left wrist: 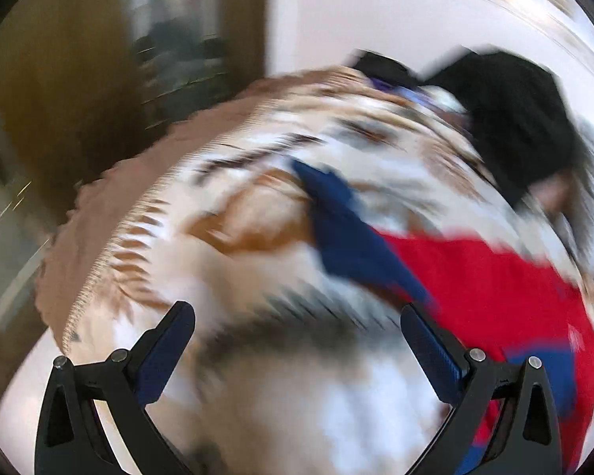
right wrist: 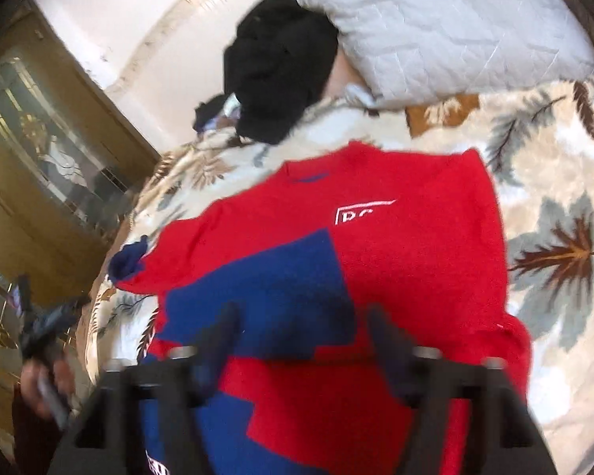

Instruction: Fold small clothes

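A: Shirt (right wrist: 396, 245) first: what does it look like?

B: Mostly bright red, with large dark-blue blocks that step like stairs across the lower front. A small white logo sits on the chest, only partly readable. A blue sleeve end (right wrist: 128, 259) sticks out at the left of the right wrist view.

A: Where is it lying?

B: Spread flat on a cream blanket (right wrist: 554, 182) printed with brown and grey leaves, which covers a bed. In the left wrist view the same shirt shows at the right, red with a blue sleeve reaching toward the middle, though that picture is badly smeared.

A: And the right gripper (right wrist: 301, 328)?

B: Its two dark fingers stand apart over the blue patch, with shirt fabric showing in the gap between them. Nothing is pinched; the pads do not press on the cloth. The fingers themselves are blurred.

A: The left gripper (left wrist: 297, 324)?

B: Jaws spread wide, blue pads facing each other, only the leafy blanket visible between them. The right-hand finger sits just beside the edge of the red shirt, but whether it touches I cannot tell.

A: Anything else on the bed?

B: A black garment (right wrist: 281, 63) heaped near the top, touching a grey quilted pillow (right wrist: 455, 23). At the lower left of the right wrist view a hand (right wrist: 43, 384) holds the other tool, very blurred.
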